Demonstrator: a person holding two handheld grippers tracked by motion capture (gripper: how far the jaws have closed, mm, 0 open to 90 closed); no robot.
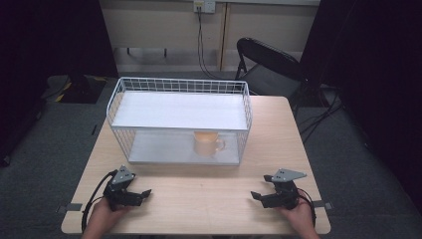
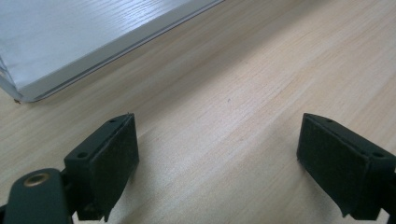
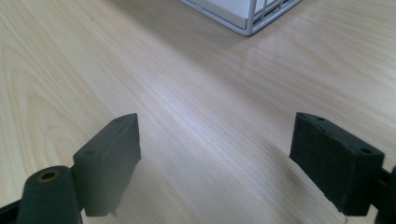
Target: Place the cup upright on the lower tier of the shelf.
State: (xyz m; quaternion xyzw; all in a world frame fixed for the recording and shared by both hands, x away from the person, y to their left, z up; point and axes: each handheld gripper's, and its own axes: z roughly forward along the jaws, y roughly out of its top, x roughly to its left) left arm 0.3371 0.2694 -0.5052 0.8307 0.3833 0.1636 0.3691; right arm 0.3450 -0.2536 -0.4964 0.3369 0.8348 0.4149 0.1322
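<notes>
Both jaws stand wide: left hand-held gripper and right hand-held gripper rest on the bench, holding nothing. A cup, perhaps unlabelled, sits inside the wire rack.

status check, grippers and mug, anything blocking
Left gripper open, empty. Right gripper open, empty. Mug upright on rack's lower shelf. Open front, nothing blocking.

One wire rack, two shelves. One mug, orange-tan as far as the dim light shows. Two hand-held grippers: left, right. One folding chair. One tabletop.
</notes>
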